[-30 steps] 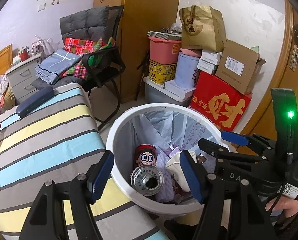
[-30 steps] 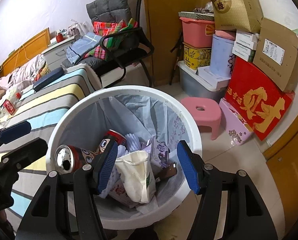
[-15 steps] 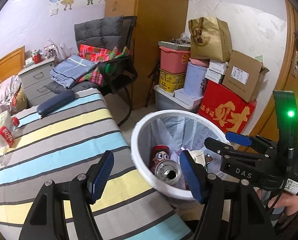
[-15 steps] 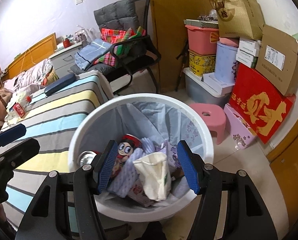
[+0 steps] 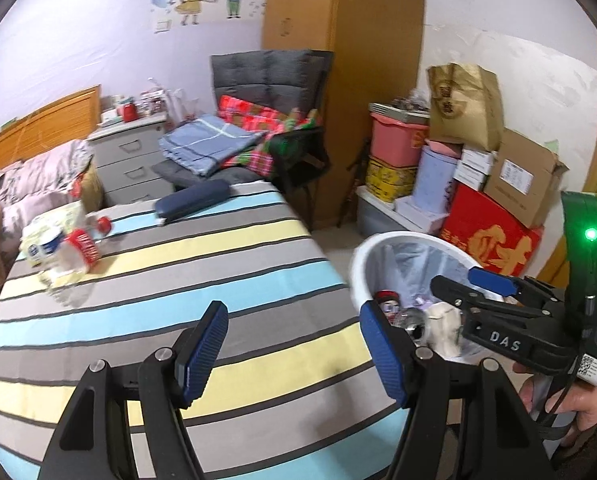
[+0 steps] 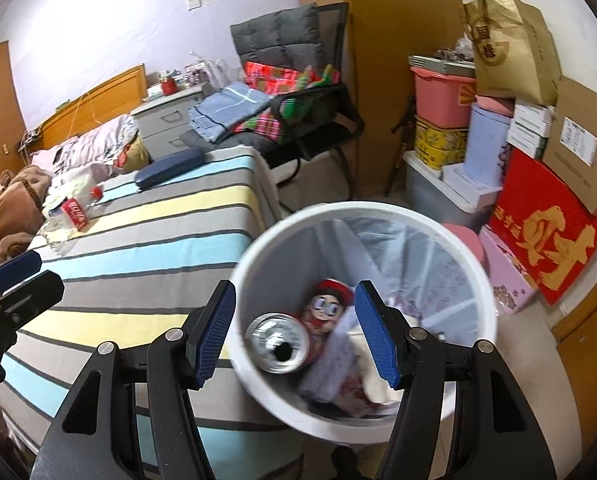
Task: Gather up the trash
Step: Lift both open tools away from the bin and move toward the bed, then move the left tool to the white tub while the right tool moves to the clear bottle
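A white trash bin with a plastic liner stands beside the striped bed. It holds a red cartoon can, paper and wrappers. The bin also shows in the left wrist view. A clear bottle with a red label and crumpled plastic lie on the far left of the bed; they also show in the right wrist view. My left gripper is open and empty over the bed's near end. My right gripper is open and empty above the bin.
A dark blue case lies on the bed's far side. An office chair piled with folded cloth stands behind. Stacked boxes and tubs fill the corner. A pink stool sits behind the bin. Bedding and pillows lie at the left.
Both grippers have drawn back and swung left from over the bin. The left one now faces the bed, with the bin at its right. Both stay open and empty.
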Available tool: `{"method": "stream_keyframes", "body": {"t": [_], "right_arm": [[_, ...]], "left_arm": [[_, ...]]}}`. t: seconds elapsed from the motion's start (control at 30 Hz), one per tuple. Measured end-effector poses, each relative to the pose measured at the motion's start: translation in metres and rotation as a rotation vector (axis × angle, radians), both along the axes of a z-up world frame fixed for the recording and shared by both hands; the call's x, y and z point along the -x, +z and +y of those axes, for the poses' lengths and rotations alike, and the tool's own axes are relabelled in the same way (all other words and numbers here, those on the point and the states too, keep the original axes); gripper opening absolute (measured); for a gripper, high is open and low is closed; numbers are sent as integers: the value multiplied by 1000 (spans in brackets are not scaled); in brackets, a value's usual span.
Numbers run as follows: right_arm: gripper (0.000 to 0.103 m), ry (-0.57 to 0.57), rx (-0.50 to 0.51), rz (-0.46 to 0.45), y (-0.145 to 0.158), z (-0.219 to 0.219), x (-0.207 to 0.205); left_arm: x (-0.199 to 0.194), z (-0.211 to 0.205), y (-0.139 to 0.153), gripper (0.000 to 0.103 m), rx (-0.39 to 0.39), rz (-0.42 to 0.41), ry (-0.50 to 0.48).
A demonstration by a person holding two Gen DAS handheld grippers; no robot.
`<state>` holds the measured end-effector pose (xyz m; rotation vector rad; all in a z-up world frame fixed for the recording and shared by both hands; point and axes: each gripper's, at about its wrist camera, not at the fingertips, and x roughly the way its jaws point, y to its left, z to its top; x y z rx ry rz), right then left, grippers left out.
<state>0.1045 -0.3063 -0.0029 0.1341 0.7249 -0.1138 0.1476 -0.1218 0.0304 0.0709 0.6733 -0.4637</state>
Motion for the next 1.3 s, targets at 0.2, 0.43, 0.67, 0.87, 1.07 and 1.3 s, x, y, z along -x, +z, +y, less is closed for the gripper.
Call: {"method": "stream_keyframes", "body": {"t": [0.2,0.43,0.67,0.87,1.07,1.3], "right_arm": [[63,51,-2,-16,4,30,-6],[63,128,1,-17,4,72,-23],[63,196,-7,-15,3,110,-43],[63,254,-20,6,-2,147,-68],[63,294,-58,40,-10,176,-91],[63,343,-71,56,-16,213,-122]], "left_arm": [[-4,43,1,68,12,-4,71],[-16,107,1,68,11,-13,173],[-29,173,-4,68,0,-15,286],[-47,227,-9,68,28,-3,369],[-70,267,-18,68,29,14,408],[-103,294,-29,68,8,34,402]]}}
